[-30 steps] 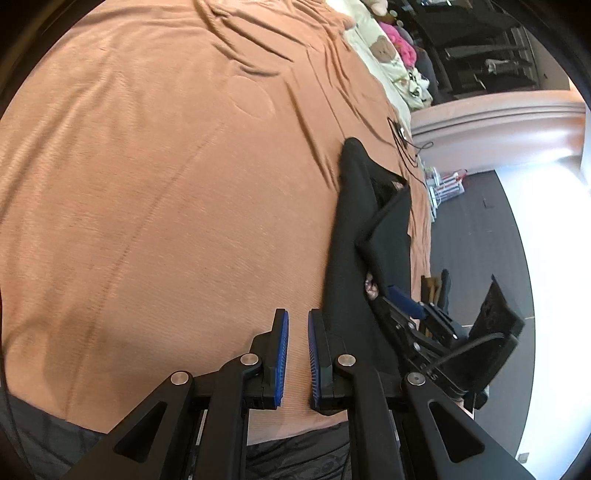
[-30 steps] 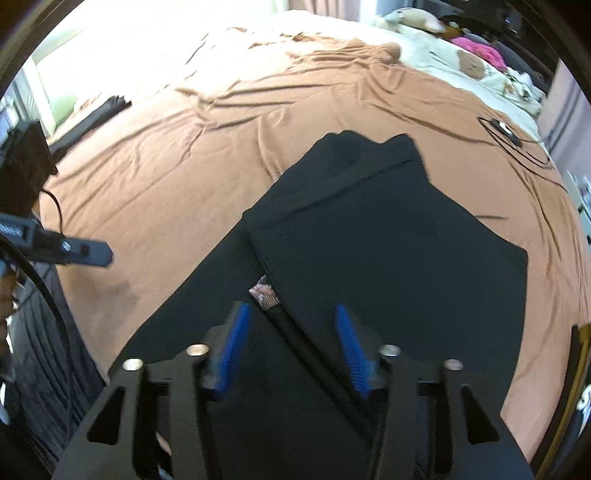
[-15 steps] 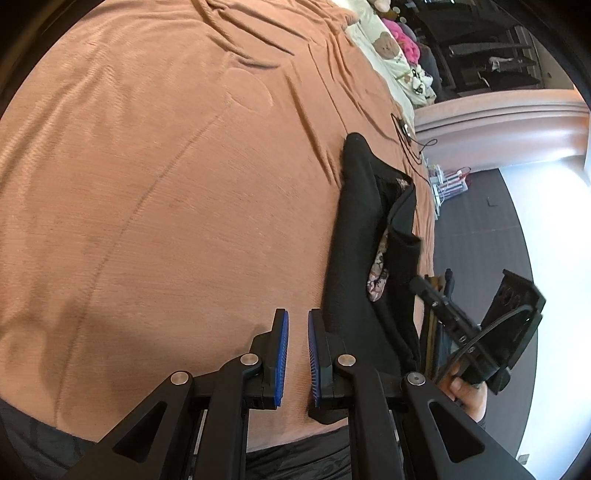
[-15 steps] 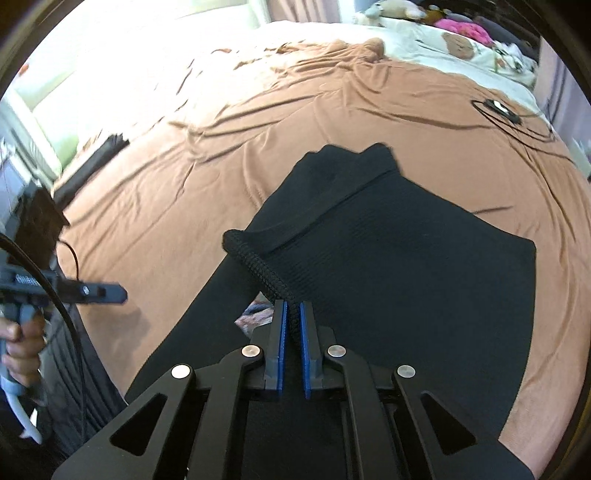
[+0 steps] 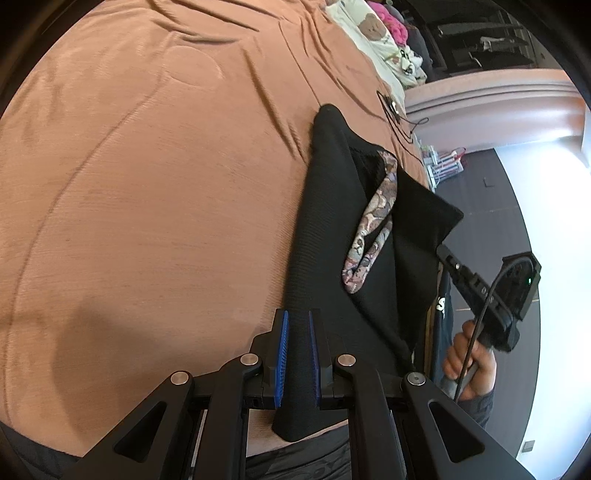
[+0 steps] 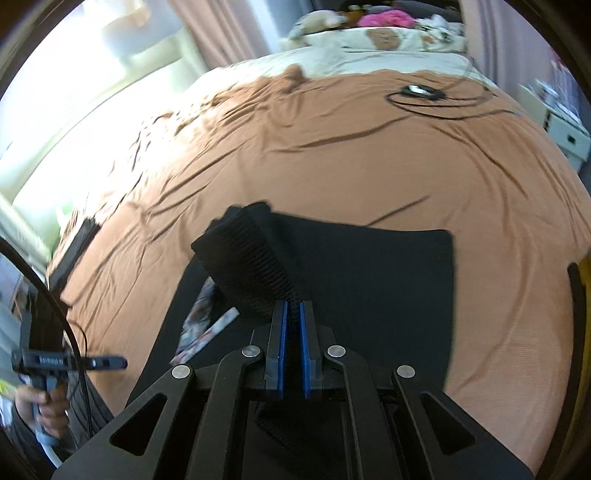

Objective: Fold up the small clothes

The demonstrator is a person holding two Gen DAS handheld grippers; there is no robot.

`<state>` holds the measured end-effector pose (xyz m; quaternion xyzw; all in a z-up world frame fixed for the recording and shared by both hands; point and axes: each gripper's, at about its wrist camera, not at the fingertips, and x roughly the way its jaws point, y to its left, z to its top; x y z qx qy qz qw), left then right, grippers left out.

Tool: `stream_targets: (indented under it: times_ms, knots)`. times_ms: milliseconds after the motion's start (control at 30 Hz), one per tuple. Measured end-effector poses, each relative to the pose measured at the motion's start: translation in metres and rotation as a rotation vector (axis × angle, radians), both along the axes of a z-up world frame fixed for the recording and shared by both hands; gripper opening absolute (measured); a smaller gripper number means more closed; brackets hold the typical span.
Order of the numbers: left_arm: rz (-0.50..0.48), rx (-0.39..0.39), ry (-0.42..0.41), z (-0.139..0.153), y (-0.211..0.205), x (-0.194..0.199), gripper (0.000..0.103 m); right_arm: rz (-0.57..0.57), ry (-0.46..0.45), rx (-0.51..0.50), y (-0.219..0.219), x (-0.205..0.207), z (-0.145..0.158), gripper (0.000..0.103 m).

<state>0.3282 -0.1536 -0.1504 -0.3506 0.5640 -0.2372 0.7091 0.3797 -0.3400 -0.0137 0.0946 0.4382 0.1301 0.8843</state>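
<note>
A black knit garment (image 5: 325, 206) with a patterned lining (image 5: 373, 218) lies on the brown bedsheet (image 5: 147, 184). My left gripper (image 5: 296, 325) is shut on the garment's near edge by the bed's edge. My right gripper (image 6: 291, 314) is shut on the black garment (image 6: 369, 273) and holds a ribbed edge (image 6: 251, 266) lifted above the rest, exposing the patterned lining (image 6: 201, 314). In the left wrist view the right gripper (image 5: 445, 254) holds the raised flap at the right. In the right wrist view the left gripper (image 6: 118, 362) shows at lower left.
A black cable with a small device (image 6: 421, 92) lies on the sheet beyond the garment. Pillows and soft toys (image 6: 380, 33) sit at the bed's head. A dark flat object (image 6: 74, 247) lies at the bed's left edge. The floor (image 5: 491, 206) lies beyond the right side.
My left gripper has closed on the garment's near edge. My right gripper has lifted its gripped ribbed edge higher, opening the garment and exposing more patterned lining.
</note>
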Motion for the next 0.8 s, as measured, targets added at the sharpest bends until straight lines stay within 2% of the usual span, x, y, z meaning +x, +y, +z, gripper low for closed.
stream_targets:
  times_ms: [300,567,633,667,700,767,800]
  knots:
    - [-0.037,0.022,0.005,-0.003,-0.02,0.009,0.01,-0.148,0.006,0.034,-0.05,0.004,-0.012,0.003]
    - [-0.058,0.046,0.015,-0.005,-0.033,0.007,0.01,-0.284,0.093,-0.015,-0.064,0.021,-0.026,0.005]
    - [-0.059,0.049,0.017,-0.006,-0.034,0.006,0.011,-0.28,0.087,-0.002,-0.058,0.016,-0.021,0.011]
    - [-0.059,0.051,0.02,-0.007,-0.035,0.006,0.015,-0.268,0.079,-0.005,-0.054,0.012,-0.018,0.023]
    - [-0.06,0.05,0.02,-0.008,-0.036,0.006,0.017,-0.253,0.068,-0.013,-0.049,0.007,-0.015,0.04]
    - [-0.061,0.048,0.023,-0.008,-0.038,0.006,0.02,-0.205,0.036,-0.029,-0.038,-0.002,-0.009,0.058]
    - [-0.061,0.049,0.024,-0.008,-0.039,0.004,0.02,-0.169,0.022,-0.032,-0.029,-0.009,-0.004,0.058]
